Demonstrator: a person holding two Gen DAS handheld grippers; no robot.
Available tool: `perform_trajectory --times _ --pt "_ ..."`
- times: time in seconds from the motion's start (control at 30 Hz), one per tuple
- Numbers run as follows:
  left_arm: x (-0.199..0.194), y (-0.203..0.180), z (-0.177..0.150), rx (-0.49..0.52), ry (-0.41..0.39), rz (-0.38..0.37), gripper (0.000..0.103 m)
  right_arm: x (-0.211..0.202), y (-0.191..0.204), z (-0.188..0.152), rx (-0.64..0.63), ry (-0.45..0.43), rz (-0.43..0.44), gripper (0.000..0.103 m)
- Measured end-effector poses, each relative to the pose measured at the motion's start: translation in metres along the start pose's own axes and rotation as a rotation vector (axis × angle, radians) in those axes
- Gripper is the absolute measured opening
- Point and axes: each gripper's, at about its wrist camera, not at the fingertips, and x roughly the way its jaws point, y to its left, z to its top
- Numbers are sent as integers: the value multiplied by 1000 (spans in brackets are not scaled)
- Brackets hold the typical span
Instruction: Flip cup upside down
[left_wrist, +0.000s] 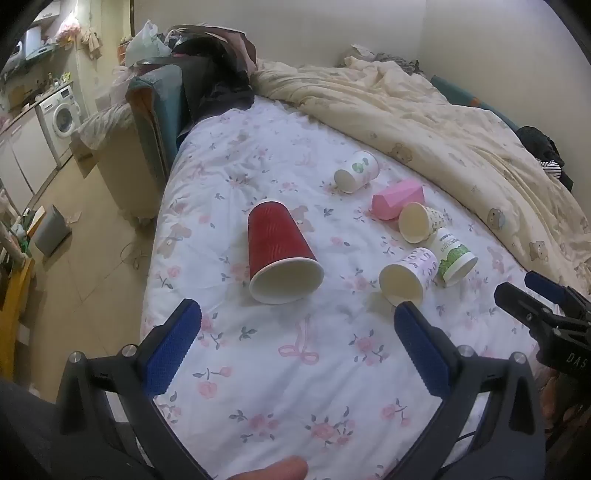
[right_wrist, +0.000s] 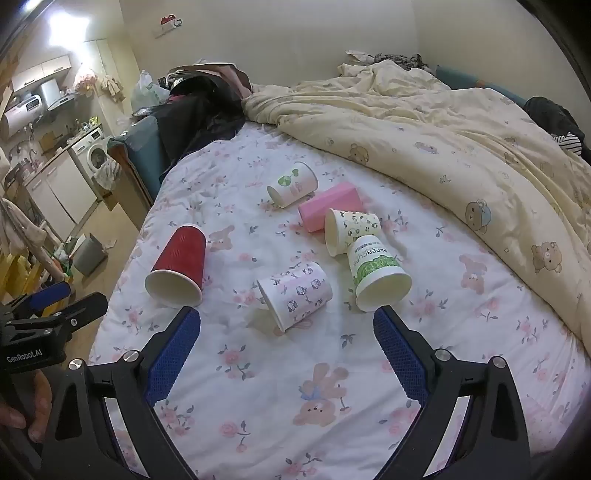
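Several paper cups lie on their sides on a floral bedsheet (left_wrist: 295, 369). A red ribbed cup (left_wrist: 277, 251) (right_wrist: 179, 266) lies with its mouth toward me. A white cup with pink and black prints (left_wrist: 410, 275) (right_wrist: 295, 293), a green-labelled cup (left_wrist: 452, 254) (right_wrist: 376, 271), a panda-print cup (left_wrist: 421, 221) (right_wrist: 351, 229), a pink cup (left_wrist: 397, 199) (right_wrist: 328, 206) and a white cup with a green logo (left_wrist: 356, 171) (right_wrist: 291, 184) lie to its right. My left gripper (left_wrist: 297, 314) is open and empty, just short of the red cup. My right gripper (right_wrist: 286, 317) is open and empty, just short of the printed cup.
A cream bear-print duvet (left_wrist: 443, 122) is bunched along the bed's right and far side. Dark clothes (left_wrist: 214, 77) are piled at the headboard end. The floor with a grey bin (left_wrist: 51, 230) drops off at the bed's left edge. The other gripper shows at each view's edge (left_wrist: 535, 310) (right_wrist: 48, 314).
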Motion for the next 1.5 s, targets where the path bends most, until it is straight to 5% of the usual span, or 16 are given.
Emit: perform_trajectory --times 1.5 --pt "4 -1 -6 -7 15 -10 103 0 4 -2 2 -1 4 97"
